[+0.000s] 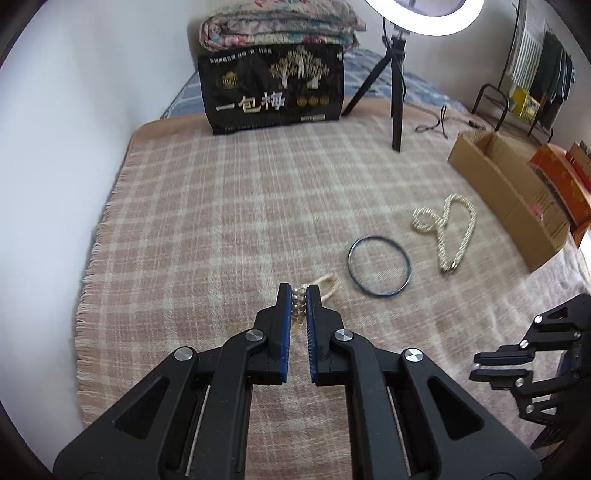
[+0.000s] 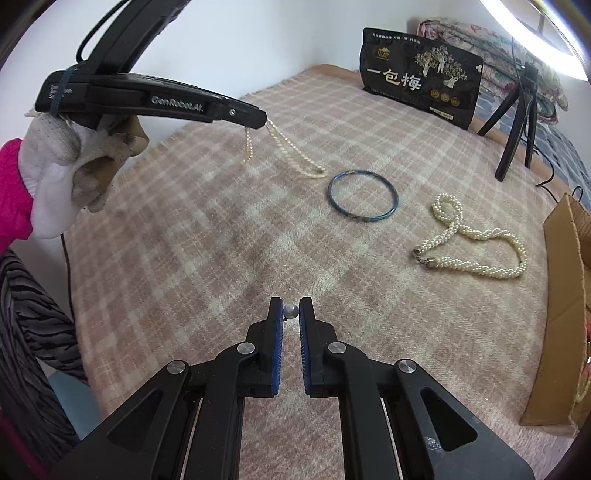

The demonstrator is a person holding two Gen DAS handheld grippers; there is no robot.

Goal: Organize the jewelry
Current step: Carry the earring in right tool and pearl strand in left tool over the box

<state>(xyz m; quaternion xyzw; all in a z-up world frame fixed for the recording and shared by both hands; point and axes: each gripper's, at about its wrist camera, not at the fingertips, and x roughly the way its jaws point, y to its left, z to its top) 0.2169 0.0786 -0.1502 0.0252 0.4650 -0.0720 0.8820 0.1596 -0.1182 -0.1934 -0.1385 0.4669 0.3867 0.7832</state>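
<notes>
Left gripper point(image 1: 299, 295) raised over plaid blanket point(image 1: 221, 221), fingers clamped on thin pearl strand point(image 2: 295, 158) trailing to blanket beside blue bangle point(image 2: 363, 199), right gripper point(image 2: 291, 308) pinching single pearl point(image 2: 291, 311), twisted pearl necklace point(image 2: 480, 240) near cardboard box point(image 2: 565, 295).

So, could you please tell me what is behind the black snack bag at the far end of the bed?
Behind the black snack bag lies a folded floral quilt on blue checked bedding. The bag covers the quilt's lower part, so whatever sits directly behind it cannot be seen.
</notes>
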